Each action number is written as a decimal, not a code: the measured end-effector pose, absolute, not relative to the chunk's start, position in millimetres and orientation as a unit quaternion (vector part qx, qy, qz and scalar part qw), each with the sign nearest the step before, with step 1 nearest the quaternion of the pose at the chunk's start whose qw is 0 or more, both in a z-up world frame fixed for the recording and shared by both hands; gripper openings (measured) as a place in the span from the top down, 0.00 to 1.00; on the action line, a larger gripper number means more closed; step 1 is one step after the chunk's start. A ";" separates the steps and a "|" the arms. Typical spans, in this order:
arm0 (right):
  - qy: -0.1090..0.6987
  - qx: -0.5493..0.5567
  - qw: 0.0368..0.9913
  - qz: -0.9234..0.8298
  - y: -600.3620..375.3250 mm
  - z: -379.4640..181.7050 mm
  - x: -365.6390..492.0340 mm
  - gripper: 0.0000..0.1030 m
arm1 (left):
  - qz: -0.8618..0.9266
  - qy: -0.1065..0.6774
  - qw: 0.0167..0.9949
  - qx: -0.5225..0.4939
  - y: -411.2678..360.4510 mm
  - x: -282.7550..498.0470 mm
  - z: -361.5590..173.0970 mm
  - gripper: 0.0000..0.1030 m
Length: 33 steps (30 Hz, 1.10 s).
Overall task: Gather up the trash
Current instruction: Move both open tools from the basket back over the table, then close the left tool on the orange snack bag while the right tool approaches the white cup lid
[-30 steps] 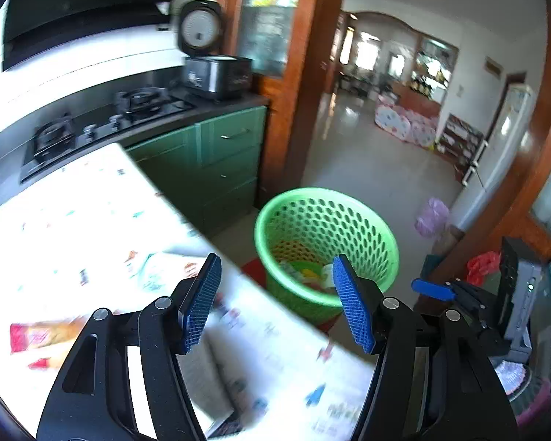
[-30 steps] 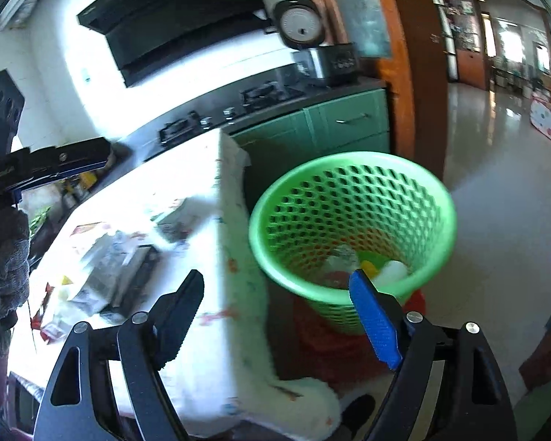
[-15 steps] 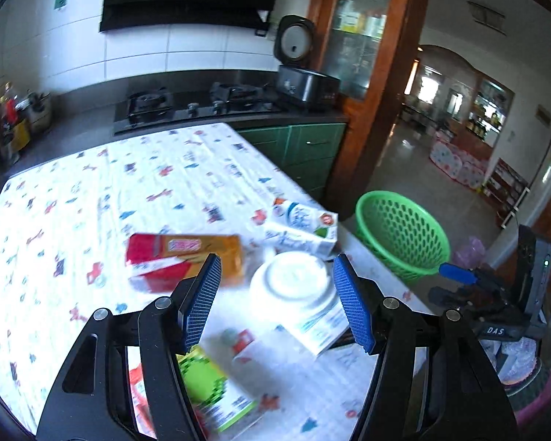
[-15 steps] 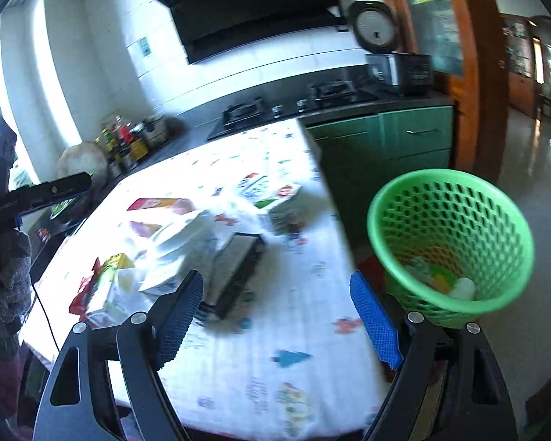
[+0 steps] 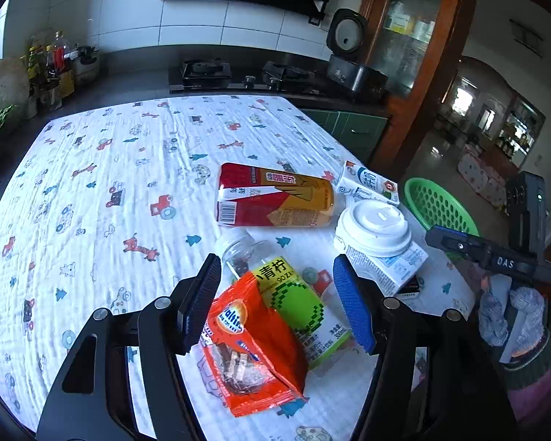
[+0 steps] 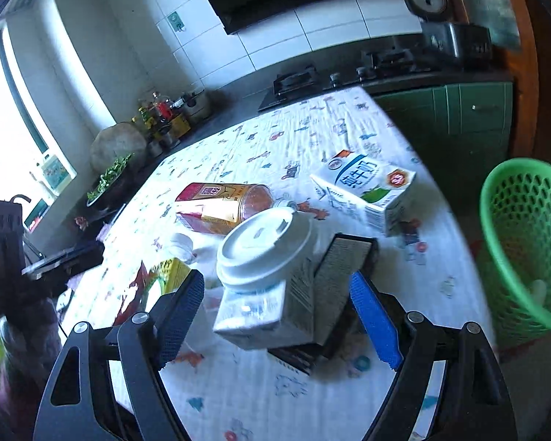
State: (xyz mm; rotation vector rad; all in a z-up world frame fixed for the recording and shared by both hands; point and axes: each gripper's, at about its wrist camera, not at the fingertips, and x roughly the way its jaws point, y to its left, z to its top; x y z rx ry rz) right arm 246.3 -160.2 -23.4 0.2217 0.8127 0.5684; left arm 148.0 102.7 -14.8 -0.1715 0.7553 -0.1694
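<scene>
The left gripper (image 5: 277,303) stands open and empty over an orange snack bag (image 5: 251,352) and a green bottle (image 5: 297,307) labelled 青柠, low in the frame. The right gripper (image 6: 277,316), also open and holding nothing, frames a white-lidded cup (image 6: 264,248) on a carton (image 6: 264,312) (its print blurred); the green basket (image 6: 525,242) sits at the right edge.

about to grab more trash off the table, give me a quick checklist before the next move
1. Left gripper fingers open and empty: ok.
2. Right gripper fingers open and empty: ok.
3. Orange crinkly snack packet lies between the left fingers: ok.
4. White lidded paper cup on a white carton, between the right fingers: ok.
5. Green perforated plastic basket has room: ok.
6. Cup is empty: cannot tell.
</scene>
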 end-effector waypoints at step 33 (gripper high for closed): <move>0.380 0.014 0.888 0.258 -117.8 -22.4 276.9 0.25 | -0.102 0.434 0.887 -0.121 105.6 141.1 -57.9 0.37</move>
